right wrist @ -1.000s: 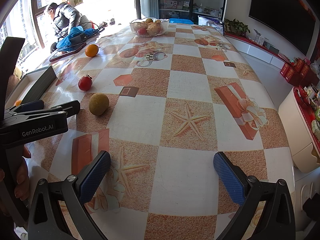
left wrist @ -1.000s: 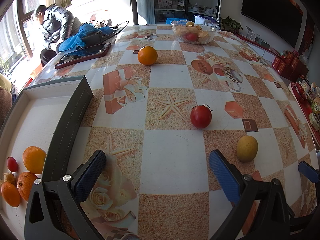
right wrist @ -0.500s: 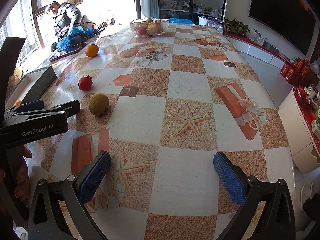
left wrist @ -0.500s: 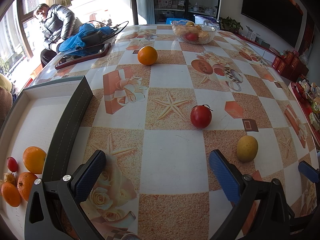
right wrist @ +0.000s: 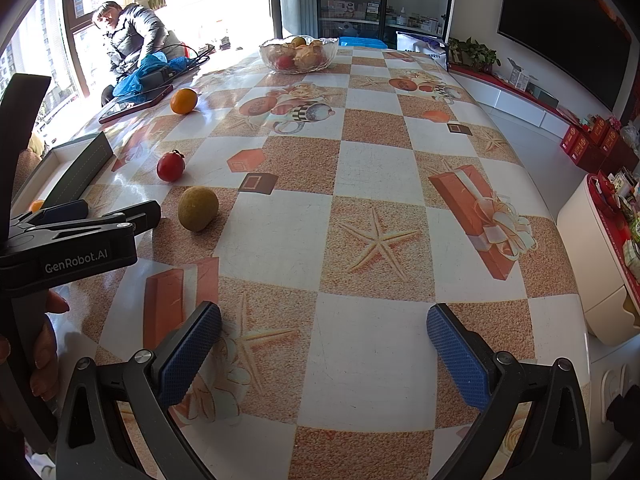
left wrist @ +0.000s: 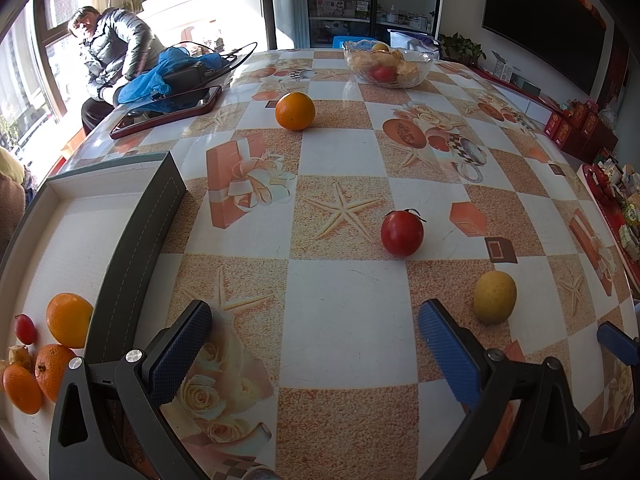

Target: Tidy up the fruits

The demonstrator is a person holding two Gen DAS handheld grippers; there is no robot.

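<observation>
Three loose fruits lie on the patterned table: an orange point(left wrist: 295, 111) far back, a red tomato point(left wrist: 401, 233) in the middle and a yellow-green fruit point(left wrist: 495, 297) near my left gripper's right finger. They also show in the right wrist view: the orange point(right wrist: 183, 101), the tomato point(right wrist: 171, 165), the yellow-green fruit point(right wrist: 198, 208). A grey-walled white box point(left wrist: 152, 216) at the left holds several oranges point(left wrist: 69, 320) and a small red fruit point(left wrist: 25, 327). My left gripper point(left wrist: 316, 350) is open and empty. My right gripper point(right wrist: 324, 350) is open and empty, over bare tablecloth.
A glass bowl point(left wrist: 387, 65) of fruit stands at the far end of the table. A dark red tablet point(left wrist: 168, 110) and a blue bag point(left wrist: 168, 72) lie at the back left, by a seated person point(left wrist: 112, 52). The table's right edge point(right wrist: 560, 240) drops off beside a white cabinet.
</observation>
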